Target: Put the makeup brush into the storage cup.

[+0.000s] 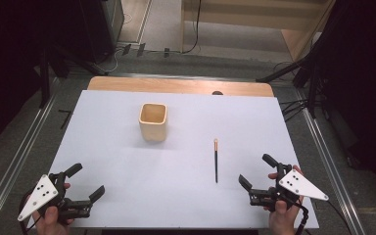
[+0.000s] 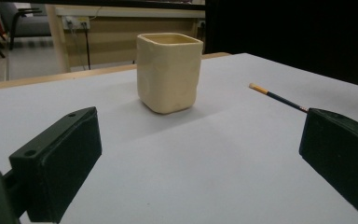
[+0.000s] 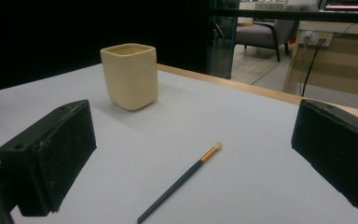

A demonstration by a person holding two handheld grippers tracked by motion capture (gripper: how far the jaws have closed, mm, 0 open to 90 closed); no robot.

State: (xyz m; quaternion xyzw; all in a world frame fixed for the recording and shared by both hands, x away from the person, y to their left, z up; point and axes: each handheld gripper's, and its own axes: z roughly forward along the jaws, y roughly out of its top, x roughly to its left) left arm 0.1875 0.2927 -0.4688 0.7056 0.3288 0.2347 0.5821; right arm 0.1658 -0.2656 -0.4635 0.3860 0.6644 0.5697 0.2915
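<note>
Both hand-held grippers released w/ nothing between jaws; right gripper view shows brush [image 3: 182,179] whole, left gripper view just its tip end.

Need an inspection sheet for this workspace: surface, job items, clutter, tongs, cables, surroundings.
Surface: white sheet covers the table; bare wooden edge at the far side.
Job's things: cream square cup upright, nothing seen inside; brush lying flat to its right, apart from it, tip toward the far side.
Clutter: small dark thing at the far edge, too small to tell.
Tongs: left tongs and right tongs both open, holding nothing, near the front corners.
Cables: one trails from the right tongs; more on the floor beyond.
Surroundings: dark stands either side; armchair and wall sockets behind.
</note>
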